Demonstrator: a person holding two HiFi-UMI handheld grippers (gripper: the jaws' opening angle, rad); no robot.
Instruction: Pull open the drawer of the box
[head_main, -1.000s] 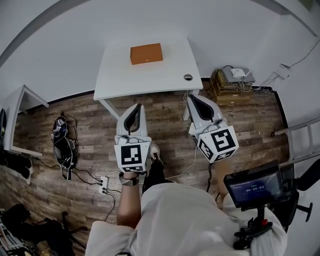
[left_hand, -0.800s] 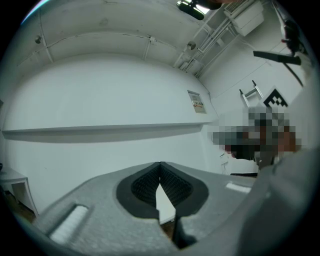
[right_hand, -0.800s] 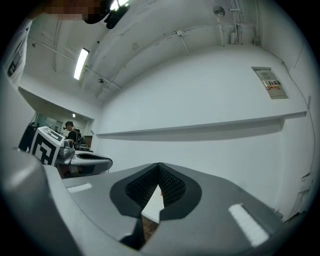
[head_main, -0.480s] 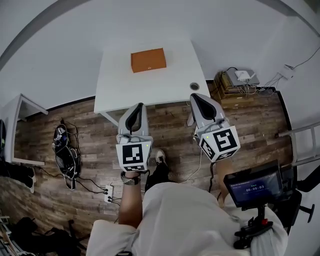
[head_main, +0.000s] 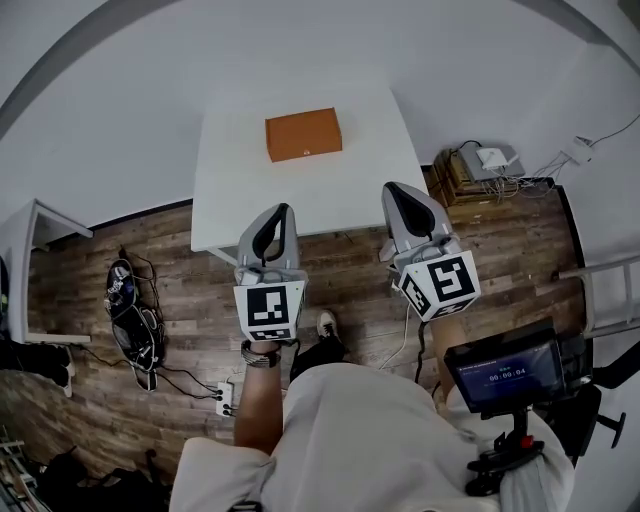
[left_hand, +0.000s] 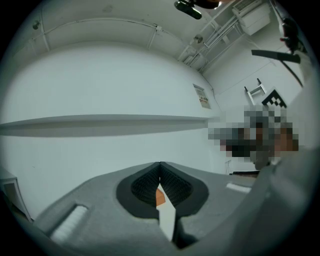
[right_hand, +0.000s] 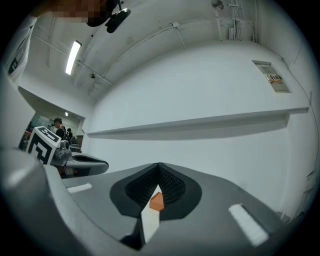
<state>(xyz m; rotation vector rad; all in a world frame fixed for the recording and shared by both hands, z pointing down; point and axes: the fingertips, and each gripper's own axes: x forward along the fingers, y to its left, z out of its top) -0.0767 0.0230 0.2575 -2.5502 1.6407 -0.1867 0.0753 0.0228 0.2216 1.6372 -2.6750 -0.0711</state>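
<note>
An orange box (head_main: 303, 135) lies near the far side of a white table (head_main: 240, 190) in the head view. Its drawer cannot be made out from here. My left gripper (head_main: 282, 208) reaches over the table's near edge, well short of the box, jaws together with nothing between them. My right gripper (head_main: 392, 187) hovers by the table's near right corner, also shut and empty. Both point level at the white wall. In the left gripper view the box (left_hand: 159, 196) shows as an orange sliver behind the gripper (left_hand: 160, 163). The right gripper view shows the box (right_hand: 157, 201) beyond the gripper (right_hand: 159, 164).
Cables and a power strip (head_main: 228, 397) lie on the wooden floor at the left. A stack of boxes with devices (head_main: 478, 168) stands right of the table. A screen on a stand (head_main: 505, 374) is at my right, and another white table (head_main: 35, 260) at the far left.
Both grippers have moved forward together to the table's near edge. The table and box now sit closer and lower in the head view. The jaws stayed shut.
</note>
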